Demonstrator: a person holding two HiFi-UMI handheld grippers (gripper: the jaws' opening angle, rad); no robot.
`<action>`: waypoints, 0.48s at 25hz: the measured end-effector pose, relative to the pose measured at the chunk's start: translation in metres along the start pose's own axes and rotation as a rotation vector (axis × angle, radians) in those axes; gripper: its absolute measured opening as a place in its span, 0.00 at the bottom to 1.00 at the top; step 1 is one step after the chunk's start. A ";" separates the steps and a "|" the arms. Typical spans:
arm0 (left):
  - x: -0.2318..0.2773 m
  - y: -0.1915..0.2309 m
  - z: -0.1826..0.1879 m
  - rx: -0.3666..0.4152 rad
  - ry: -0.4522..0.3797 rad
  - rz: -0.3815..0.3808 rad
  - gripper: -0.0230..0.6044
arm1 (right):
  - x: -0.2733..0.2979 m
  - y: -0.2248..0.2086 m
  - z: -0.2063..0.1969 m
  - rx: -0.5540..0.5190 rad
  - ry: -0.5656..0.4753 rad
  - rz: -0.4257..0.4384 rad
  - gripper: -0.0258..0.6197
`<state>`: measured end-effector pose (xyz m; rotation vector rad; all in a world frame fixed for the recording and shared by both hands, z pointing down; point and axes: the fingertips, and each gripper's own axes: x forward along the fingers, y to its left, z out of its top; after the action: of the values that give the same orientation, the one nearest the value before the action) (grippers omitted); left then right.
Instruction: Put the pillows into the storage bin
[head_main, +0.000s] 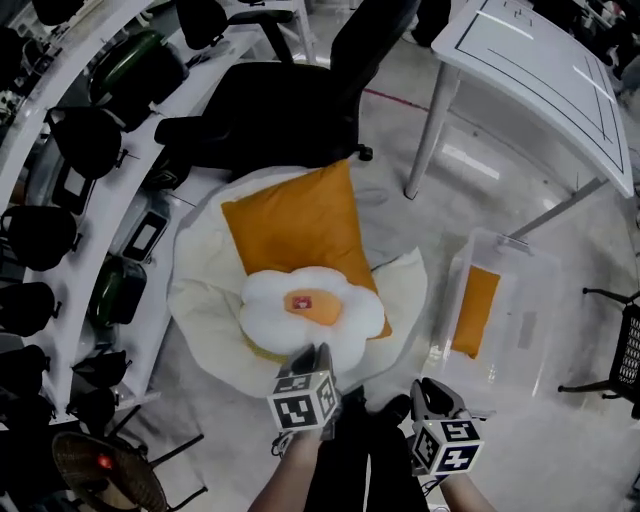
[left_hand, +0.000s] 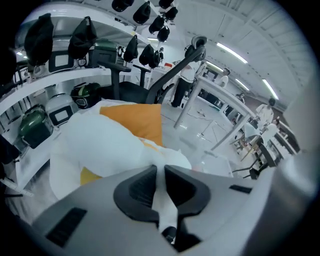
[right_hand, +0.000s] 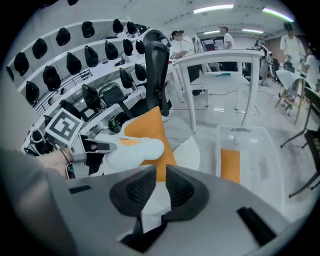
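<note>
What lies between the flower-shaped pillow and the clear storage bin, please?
In the head view, the edge of the cream cushion beneath the flower-shaped pillow, then a strip of bare floor up to the clear storage bin.

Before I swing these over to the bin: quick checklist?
1. Left gripper clamped on the flower pillow: ok.
2. Right gripper clamped on white fabric: ok. Which pillow that fabric belongs to: cannot tell.
3. Bin open at the top: ok.
4. Room in the bin beside the orange pillow in the bin: ok.
5. Flower pillow free of the big orange pillow that it lies on: cannot tell.
</note>
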<state>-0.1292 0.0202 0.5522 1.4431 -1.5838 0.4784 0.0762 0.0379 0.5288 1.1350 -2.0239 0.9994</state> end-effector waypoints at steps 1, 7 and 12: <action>-0.003 -0.008 0.005 0.016 -0.004 -0.006 0.11 | -0.006 -0.004 0.000 0.011 -0.004 -0.006 0.13; -0.015 -0.067 0.034 0.156 -0.015 -0.067 0.10 | -0.039 -0.023 0.003 0.080 -0.042 -0.039 0.13; -0.013 -0.138 0.035 0.261 0.005 -0.170 0.10 | -0.065 -0.049 0.005 0.139 -0.084 -0.070 0.13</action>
<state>-0.0152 -0.0328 0.4843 1.7546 -1.4177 0.6041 0.1478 0.0444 0.4911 1.3315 -1.9902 1.0873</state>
